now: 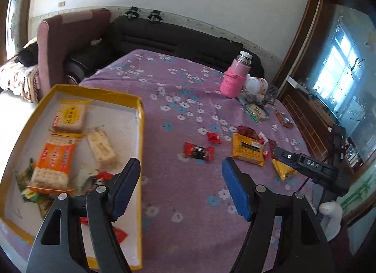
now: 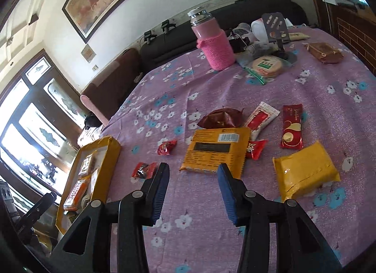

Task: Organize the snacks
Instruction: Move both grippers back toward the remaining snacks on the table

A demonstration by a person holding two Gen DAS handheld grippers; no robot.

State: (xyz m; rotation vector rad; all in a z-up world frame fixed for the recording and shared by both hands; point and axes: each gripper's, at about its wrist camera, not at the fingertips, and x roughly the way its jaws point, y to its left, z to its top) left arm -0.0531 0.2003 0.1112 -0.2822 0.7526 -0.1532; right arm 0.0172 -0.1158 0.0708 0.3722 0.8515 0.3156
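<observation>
Crinkly yellow foil snack packet (image 2: 216, 149) flat on purple flowered cloth (image 2: 293, 99), just ahead of right gripper (image 2: 193, 174), spread and empty. Probably light, slippery, crushable; best pinched at near edge. Left gripper (image 1: 181, 174) spread beside yellow tray (image 1: 140, 118), empty.

I see a purple cloth (image 2: 293, 108) with white and blue flowers on the counter, a yellow-rimmed tray (image 1: 138, 118) with a white floor, an orange cracker pack (image 1: 52, 162), a yellow packet (image 2: 305, 169), small red sweets (image 2: 166, 147), and a pink knit-sleeved flask (image 2: 215, 43). My jaws carry blue pads (image 1: 237, 193).
</observation>
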